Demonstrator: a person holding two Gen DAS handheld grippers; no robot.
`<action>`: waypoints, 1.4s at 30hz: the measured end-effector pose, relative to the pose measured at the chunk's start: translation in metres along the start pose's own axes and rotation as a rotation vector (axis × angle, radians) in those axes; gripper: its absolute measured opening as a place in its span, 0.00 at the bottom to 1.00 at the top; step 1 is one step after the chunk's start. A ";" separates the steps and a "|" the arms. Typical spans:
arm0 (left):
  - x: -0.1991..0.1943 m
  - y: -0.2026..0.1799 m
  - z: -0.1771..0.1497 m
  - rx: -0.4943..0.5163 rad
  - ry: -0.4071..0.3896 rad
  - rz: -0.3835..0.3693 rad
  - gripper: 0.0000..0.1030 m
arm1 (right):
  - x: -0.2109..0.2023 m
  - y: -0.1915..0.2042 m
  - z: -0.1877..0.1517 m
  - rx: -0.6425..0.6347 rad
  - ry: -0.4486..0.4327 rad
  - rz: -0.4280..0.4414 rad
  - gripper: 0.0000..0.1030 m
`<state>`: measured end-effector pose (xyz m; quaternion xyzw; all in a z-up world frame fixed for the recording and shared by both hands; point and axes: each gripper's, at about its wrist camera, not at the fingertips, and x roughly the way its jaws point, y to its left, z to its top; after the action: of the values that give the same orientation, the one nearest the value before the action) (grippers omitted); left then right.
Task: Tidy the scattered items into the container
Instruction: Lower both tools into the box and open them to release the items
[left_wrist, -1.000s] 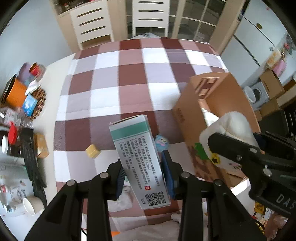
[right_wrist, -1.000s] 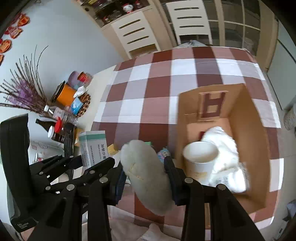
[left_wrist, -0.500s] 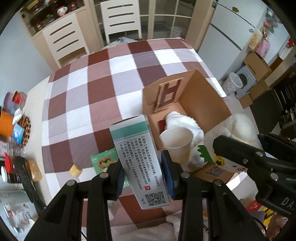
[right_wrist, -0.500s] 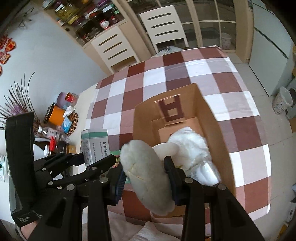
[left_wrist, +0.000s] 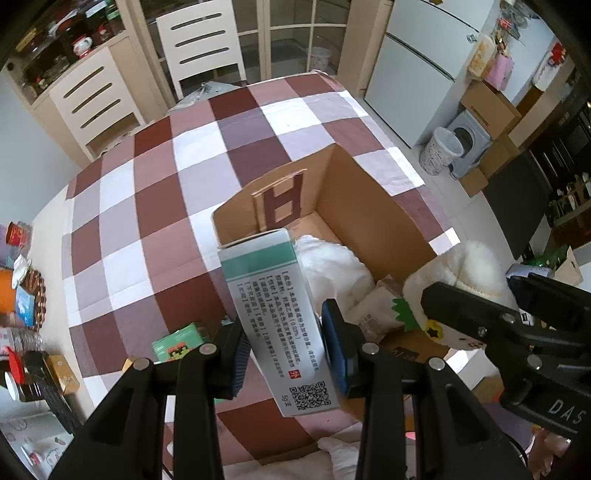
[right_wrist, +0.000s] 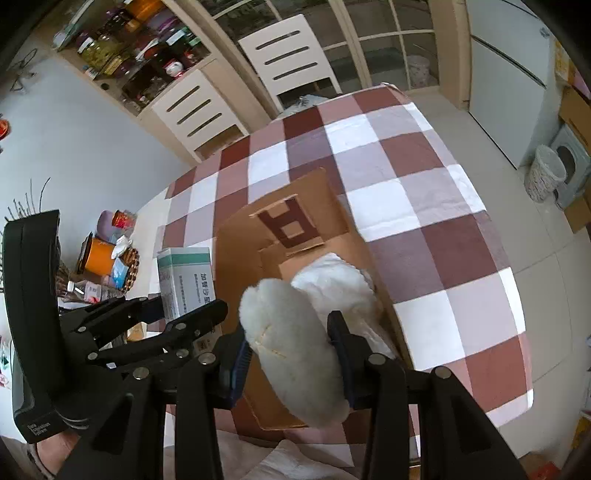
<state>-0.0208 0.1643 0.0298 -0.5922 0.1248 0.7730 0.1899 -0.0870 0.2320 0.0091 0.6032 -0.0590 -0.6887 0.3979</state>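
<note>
Fingers (left_wrist: 334, 343) of left gripper (left_wrist: 284, 350) clamped on medicine box (left_wrist: 275, 314), frame centre; right gripper (right_wrist: 290, 349) squeezing white plush toy (right_wrist: 295, 350) above cardboard box (right_wrist: 236, 258).

Boxed carton (left_wrist: 275, 314), plush (right_wrist: 295, 350) above cardboard box (left_wrist: 369, 221)

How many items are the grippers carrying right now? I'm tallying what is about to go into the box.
2. The left gripper holds a white and green carton; the right gripper holds a white plush toy, above the cardboard box.
</note>
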 end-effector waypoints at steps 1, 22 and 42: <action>0.002 -0.002 0.001 0.005 0.002 -0.002 0.36 | 0.000 -0.003 0.000 0.004 0.002 -0.001 0.39; 0.027 -0.021 0.020 0.029 0.045 -0.005 0.36 | 0.016 -0.023 0.008 0.014 0.051 0.008 0.39; 0.022 -0.001 0.042 -0.022 -0.012 0.035 0.71 | 0.018 -0.025 0.018 0.029 0.070 -0.010 0.56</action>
<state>-0.0621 0.1861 0.0201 -0.5875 0.1254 0.7810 0.1707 -0.1140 0.2306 -0.0147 0.6330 -0.0519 -0.6683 0.3874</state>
